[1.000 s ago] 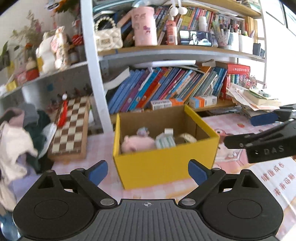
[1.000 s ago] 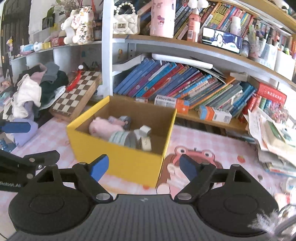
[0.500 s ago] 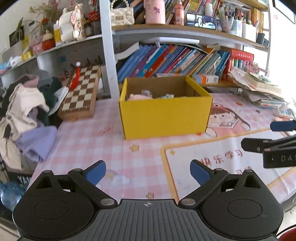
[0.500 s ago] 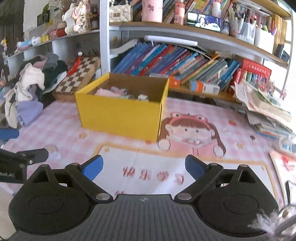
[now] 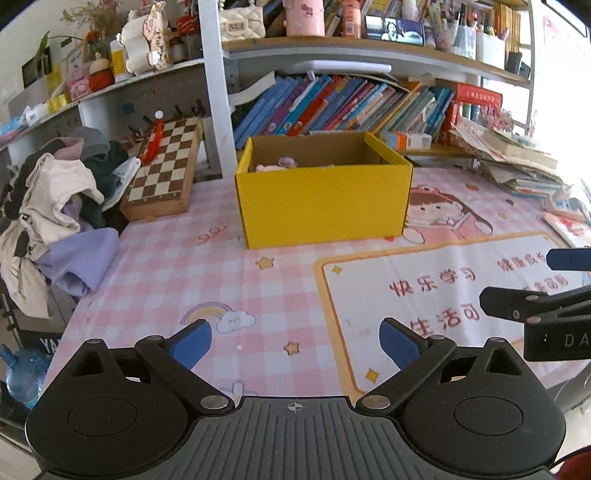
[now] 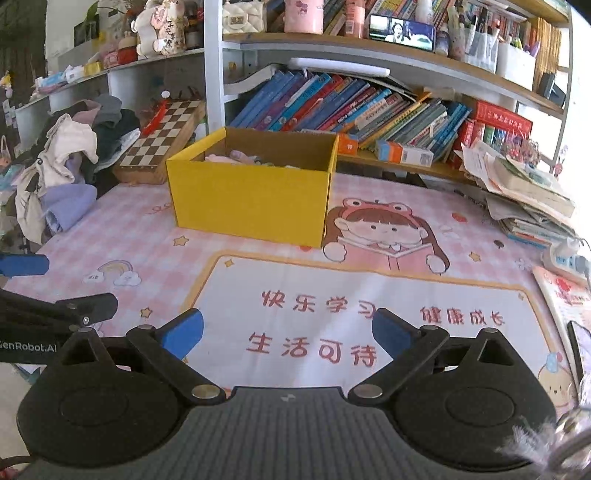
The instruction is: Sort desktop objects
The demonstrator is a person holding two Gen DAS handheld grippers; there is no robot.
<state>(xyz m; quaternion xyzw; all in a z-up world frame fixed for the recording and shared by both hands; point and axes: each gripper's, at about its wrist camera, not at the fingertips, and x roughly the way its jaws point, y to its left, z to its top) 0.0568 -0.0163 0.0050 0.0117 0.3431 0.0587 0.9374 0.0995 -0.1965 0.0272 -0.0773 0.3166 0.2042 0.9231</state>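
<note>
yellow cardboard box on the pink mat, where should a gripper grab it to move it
Probably the top rim of the open yellow cardboard box, at its right wall, coming down from above. The wall is thin and upright, so the open right gripper could straddle it; the box body looks too wide.

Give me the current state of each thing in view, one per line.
left gripper: open, empty, above the mat.
right gripper: open, empty, above the mat.
yellow box: open-topped, upright, small items inside.
chessboard: closed, leaning against the shelf.
clothes pile: crumpled heap at the desk's left edge.
phone: on the upper shelf, screen lit.
</note>
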